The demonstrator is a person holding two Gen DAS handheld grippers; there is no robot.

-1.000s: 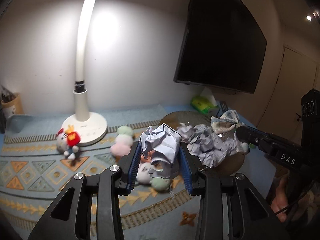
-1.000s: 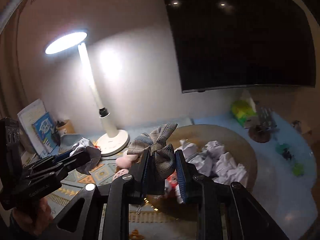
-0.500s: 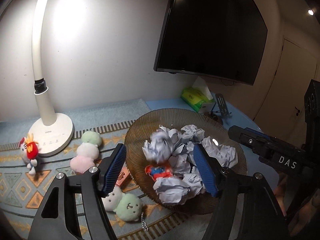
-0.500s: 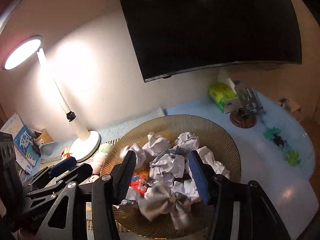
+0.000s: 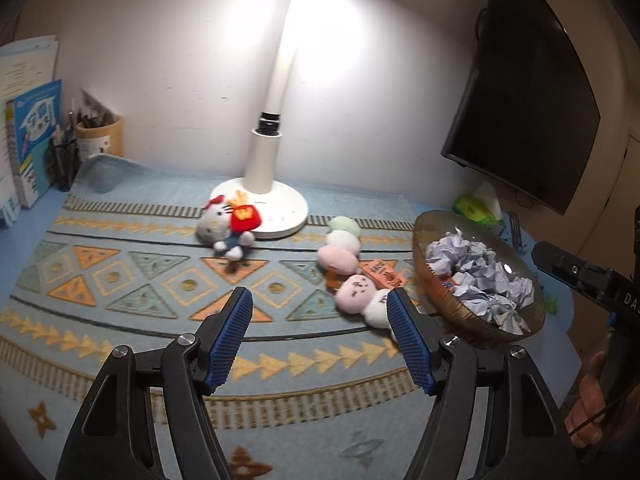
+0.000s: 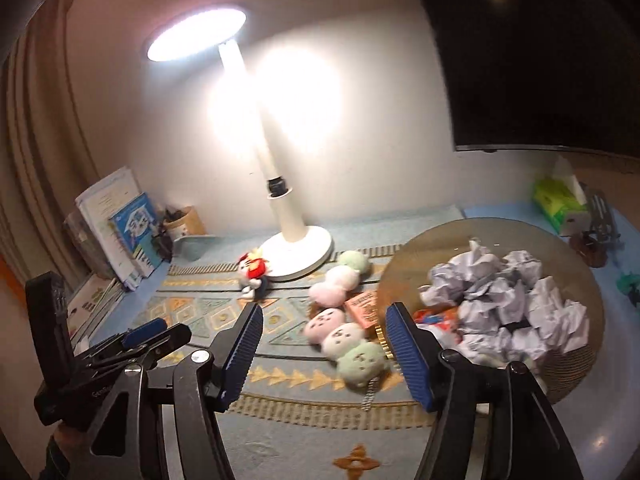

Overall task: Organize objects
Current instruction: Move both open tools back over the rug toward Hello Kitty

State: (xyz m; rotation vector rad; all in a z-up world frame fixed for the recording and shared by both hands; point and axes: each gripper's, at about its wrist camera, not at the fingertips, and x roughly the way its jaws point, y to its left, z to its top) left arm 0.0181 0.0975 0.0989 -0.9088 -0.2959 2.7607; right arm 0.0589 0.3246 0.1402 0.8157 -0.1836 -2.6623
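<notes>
A brown ribbed bowl (image 5: pixel 424 248) (image 6: pixel 404 272) on the right holds several crumpled paper balls (image 5: pixel 476 276) (image 6: pixel 508 300) and a plaid bow (image 5: pixel 508 318). On the patterned mat lie a Hello Kitty plush (image 5: pixel 230 224) (image 6: pixel 254 270), a dango plush string (image 5: pixel 342 244) (image 6: pixel 340 280), a second dango string (image 5: pixel 362 300) (image 6: pixel 344 340) and an orange card (image 5: pixel 382 272) (image 6: pixel 362 308). My left gripper (image 5: pixel 320 336) is open and empty above the mat. My right gripper (image 6: pixel 324 352) is open and empty above the second dango string.
A white desk lamp (image 5: pixel 264 200) (image 6: pixel 296 240) stands at the back. Books (image 5: pixel 28 140) (image 6: pixel 116 228) and a pen cup (image 5: pixel 98 136) are at the back left. A dark screen (image 5: pixel 528 112) hangs on the right. A green tissue box (image 6: pixel 558 204) sits behind the bowl.
The left gripper let a paper ball fall into the bowl, the right let the bow fall there. Both have since swung left, open, to over the mat.
</notes>
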